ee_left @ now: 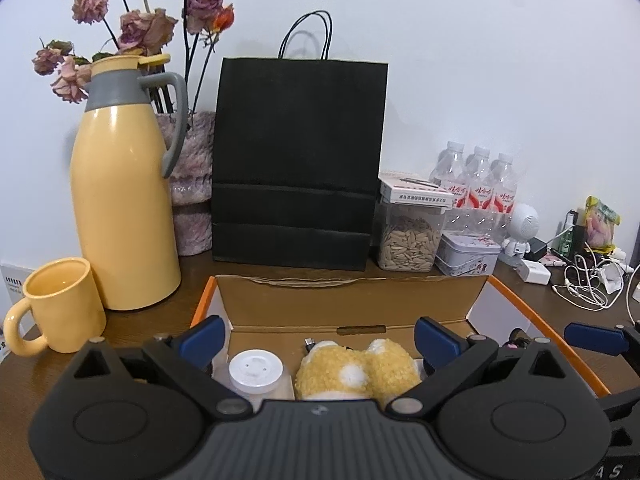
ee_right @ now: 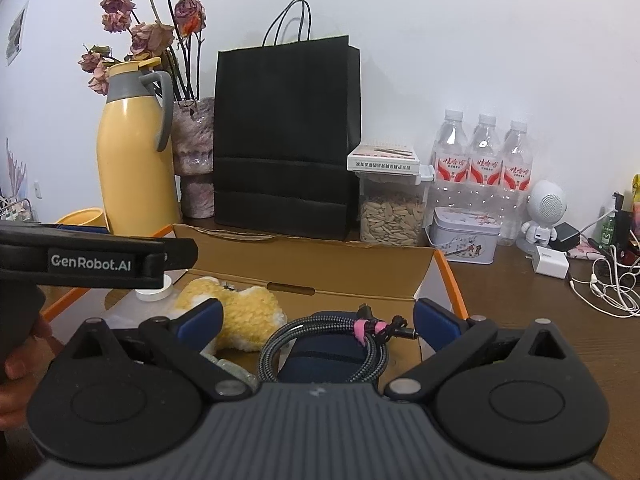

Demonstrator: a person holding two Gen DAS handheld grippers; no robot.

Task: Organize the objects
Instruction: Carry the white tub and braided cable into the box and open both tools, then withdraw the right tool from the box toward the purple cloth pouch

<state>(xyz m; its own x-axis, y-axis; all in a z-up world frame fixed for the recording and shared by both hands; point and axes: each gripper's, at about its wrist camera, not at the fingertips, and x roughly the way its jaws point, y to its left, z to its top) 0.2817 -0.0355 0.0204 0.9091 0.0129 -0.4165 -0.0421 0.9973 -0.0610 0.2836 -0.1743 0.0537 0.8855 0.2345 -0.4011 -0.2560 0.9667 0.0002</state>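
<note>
An open cardboard box (ee_left: 344, 300) with orange edges sits on the brown table in front of both grippers. Inside it lie a yellow plush toy (ee_left: 352, 372), a white-lidded jar (ee_left: 254, 372), a coiled braided cable (ee_right: 320, 344) with a pink tie, and a dark blue pouch (ee_right: 328, 360). My left gripper (ee_left: 320, 336) hovers open over the jar and plush, holding nothing. My right gripper (ee_right: 318, 316) stands open above the cable and pouch (ee_right: 328, 360), with nothing pressed between its blue pads. The left gripper's body (ee_right: 80, 260) shows at the left of the right wrist view.
Behind the box stand a black paper bag (ee_left: 298, 160), a yellow thermos jug (ee_left: 124, 200), a yellow mug (ee_left: 60, 308), a vase of dried roses (ee_left: 192, 184), a seed jar (ee_left: 408, 236), a tin (ee_left: 466, 252) and water bottles (ee_left: 476, 184). Chargers and white cables (ee_left: 584, 284) clutter the right.
</note>
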